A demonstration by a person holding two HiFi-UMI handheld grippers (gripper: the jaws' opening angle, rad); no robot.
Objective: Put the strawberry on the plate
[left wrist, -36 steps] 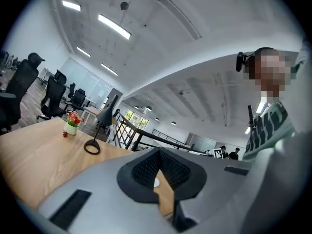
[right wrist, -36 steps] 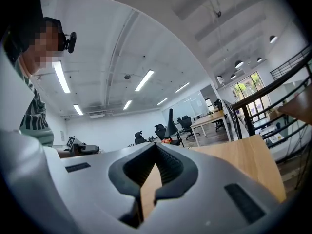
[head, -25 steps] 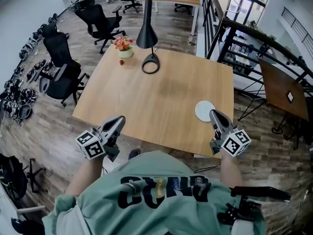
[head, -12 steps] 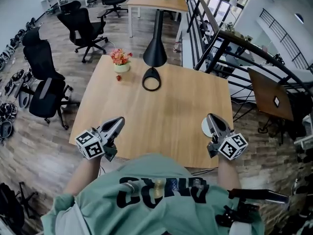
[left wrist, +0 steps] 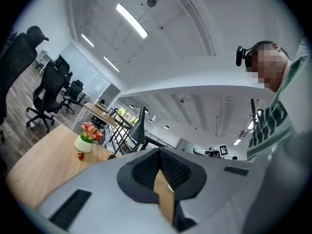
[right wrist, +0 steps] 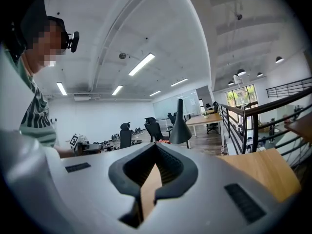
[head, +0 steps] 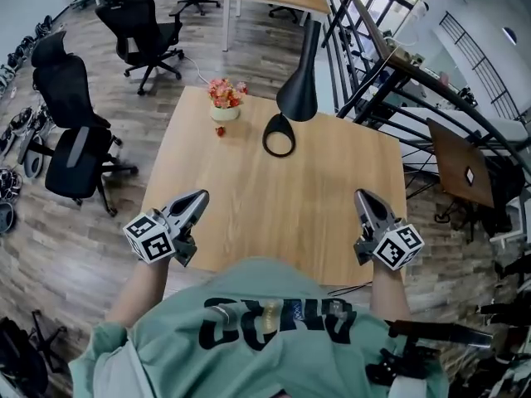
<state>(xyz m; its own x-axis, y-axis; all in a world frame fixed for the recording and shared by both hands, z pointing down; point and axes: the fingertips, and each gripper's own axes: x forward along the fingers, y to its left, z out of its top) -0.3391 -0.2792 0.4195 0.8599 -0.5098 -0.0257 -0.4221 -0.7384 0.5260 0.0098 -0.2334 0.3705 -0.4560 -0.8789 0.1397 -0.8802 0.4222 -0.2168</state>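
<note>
I see one strawberry [head: 220, 131], a small red speck on the far left of the table [head: 315, 189], just beside the single flower pot [head: 224, 110]. It is too small for me to read any detail. One black lamp [head: 300, 98] stands to its right. My two grippers, left [head: 201, 196] and right [head: 362, 195], hover over the near edge, both with jaws closed on nothing. I cannot pick out the plate.

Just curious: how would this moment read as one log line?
left gripper: shut, empty | right gripper: shut, empty | strawberry: on table beside flower pot, untouched
</note>
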